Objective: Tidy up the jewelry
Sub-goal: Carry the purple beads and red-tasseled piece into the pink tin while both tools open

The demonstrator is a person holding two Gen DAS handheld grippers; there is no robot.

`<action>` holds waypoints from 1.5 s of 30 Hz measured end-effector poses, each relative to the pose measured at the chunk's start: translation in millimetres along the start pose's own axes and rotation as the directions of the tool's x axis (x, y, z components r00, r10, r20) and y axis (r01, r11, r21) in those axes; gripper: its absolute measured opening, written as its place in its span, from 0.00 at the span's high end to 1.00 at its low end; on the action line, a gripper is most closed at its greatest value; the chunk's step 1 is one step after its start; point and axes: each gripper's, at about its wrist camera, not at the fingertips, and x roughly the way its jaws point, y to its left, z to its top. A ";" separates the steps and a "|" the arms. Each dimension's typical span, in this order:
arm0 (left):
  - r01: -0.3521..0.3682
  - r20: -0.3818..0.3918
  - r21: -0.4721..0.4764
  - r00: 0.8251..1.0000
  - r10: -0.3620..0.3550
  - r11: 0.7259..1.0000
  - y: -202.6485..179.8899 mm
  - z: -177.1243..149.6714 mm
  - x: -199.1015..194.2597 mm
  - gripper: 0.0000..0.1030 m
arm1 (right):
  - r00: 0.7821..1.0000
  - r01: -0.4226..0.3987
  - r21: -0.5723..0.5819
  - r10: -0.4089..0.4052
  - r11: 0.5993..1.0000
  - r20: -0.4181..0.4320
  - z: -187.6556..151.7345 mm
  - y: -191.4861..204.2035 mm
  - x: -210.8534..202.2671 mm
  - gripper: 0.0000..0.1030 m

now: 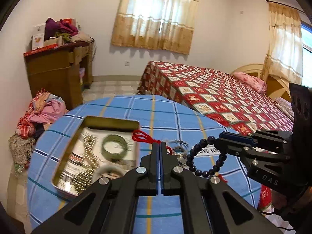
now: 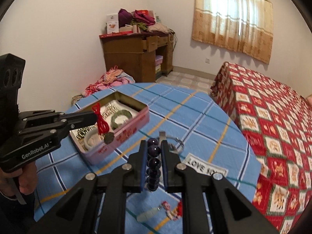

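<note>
Blue checked tablecloth [image 2: 204,117], "LOVE YOU" label [image 2: 204,168], left gripper [image 2: 93,117] marked "GenRobot.AI"

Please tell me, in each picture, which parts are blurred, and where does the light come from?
Left wrist view: the tin and its contents are smeared by motion; daylight glows through the curtained window. Right wrist view: the pendants near the bottom edge look soft; the same window is overexposed; walls bend from fisheye distortion.
</note>
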 end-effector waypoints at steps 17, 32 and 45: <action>-0.099 0.021 -0.022 0.995 0.099 0.995 55.2 23.4 7.5 1.00 | 0.996 -0.063 -0.075 0.067 0.995 0.056 51.6 35.4 37.5 0.85; -0.143 -0.020 -0.025 0.990 0.143 0.989 75.6 25.3 31.1 1.00 | 0.994 -0.086 -0.069 0.090 0.994 0.058 70.2 48.0 63.3 0.85; -0.167 -0.059 -0.019 0.984 0.166 0.986 87.5 26.2 51.9 1.00 | 0.994 -0.106 -0.044 0.108 0.993 0.035 72.5 53.0 90.8 0.85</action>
